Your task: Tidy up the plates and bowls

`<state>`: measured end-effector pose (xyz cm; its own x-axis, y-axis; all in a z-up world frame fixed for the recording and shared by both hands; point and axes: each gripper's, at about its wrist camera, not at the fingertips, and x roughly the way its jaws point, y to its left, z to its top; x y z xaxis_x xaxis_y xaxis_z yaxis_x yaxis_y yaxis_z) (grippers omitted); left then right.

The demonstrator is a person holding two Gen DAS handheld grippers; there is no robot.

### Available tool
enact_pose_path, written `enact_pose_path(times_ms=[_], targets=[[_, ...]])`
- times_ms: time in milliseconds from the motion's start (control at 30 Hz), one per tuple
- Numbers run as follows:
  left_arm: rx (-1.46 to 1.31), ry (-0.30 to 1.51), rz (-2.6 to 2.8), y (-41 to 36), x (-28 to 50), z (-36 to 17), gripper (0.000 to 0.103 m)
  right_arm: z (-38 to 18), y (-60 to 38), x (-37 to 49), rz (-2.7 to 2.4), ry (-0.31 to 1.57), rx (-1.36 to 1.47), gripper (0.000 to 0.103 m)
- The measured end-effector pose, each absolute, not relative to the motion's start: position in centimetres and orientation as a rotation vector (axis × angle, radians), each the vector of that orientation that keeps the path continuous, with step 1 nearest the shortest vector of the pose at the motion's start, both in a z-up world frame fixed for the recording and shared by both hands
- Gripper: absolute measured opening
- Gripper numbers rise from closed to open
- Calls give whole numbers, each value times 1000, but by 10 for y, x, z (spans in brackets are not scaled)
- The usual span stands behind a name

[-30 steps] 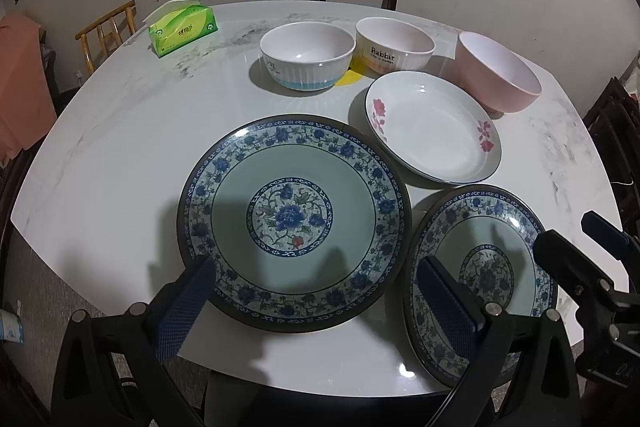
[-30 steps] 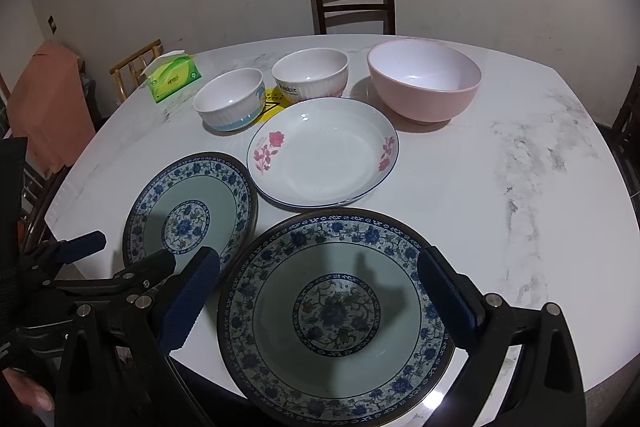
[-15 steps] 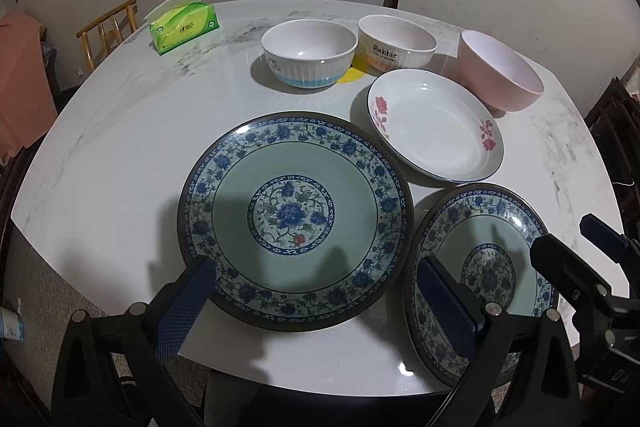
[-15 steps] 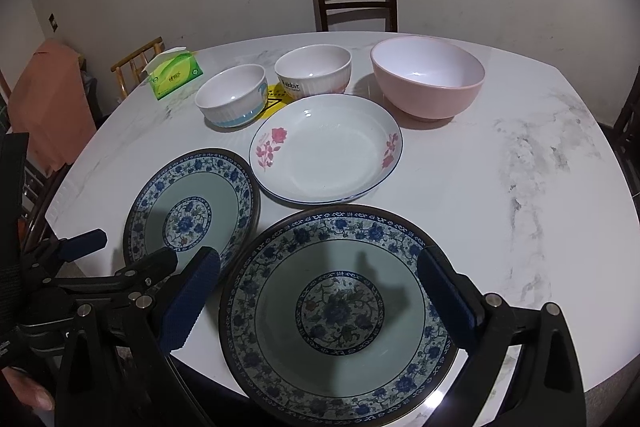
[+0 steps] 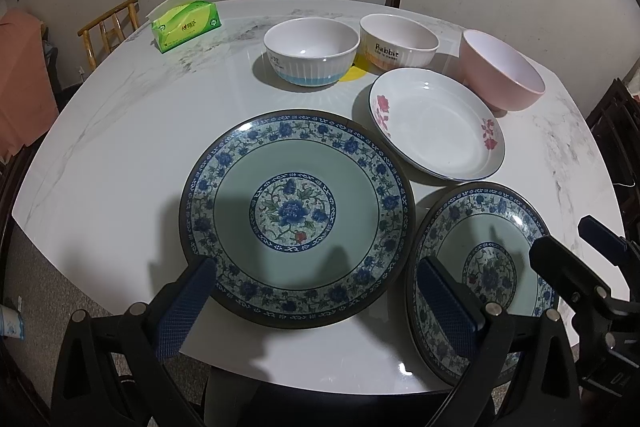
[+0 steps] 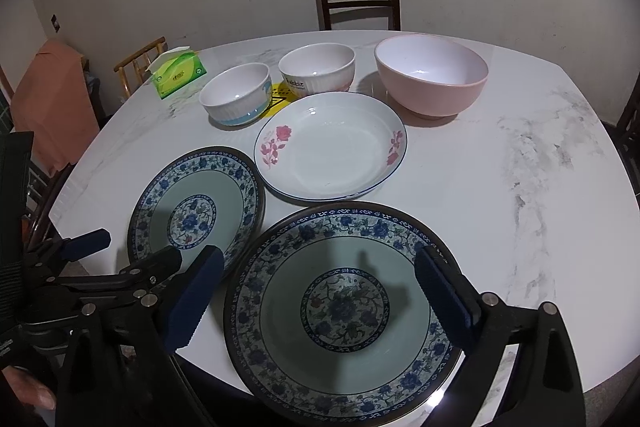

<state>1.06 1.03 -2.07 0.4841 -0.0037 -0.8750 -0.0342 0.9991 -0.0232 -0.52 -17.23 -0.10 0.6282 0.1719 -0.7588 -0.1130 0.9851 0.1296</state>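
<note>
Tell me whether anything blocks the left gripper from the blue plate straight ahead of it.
Nothing visible does. The left gripper hangs with jaws open just short of the near rim of the blue plate, with only bare table around that rim. The second blue plate lies to the right.

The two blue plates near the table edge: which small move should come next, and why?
Probably lower the open right gripper toward the near rim of the blue plate in front of it. Both grippers hang open and empty, no dish is stacked yet, and a matching blue plate lies close beside it to stack with.
</note>
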Motion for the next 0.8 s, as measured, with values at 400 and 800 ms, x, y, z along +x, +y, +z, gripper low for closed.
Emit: enact_pose_path(times_ms=[400, 800], targets=[[-46, 1067, 26, 11, 11, -20, 103, -1, -170, -4, 179, 883, 71, 94], [-68, 1064, 37, 23, 17, -21, 101, -3, -164, 4, 227, 903, 72, 87]])
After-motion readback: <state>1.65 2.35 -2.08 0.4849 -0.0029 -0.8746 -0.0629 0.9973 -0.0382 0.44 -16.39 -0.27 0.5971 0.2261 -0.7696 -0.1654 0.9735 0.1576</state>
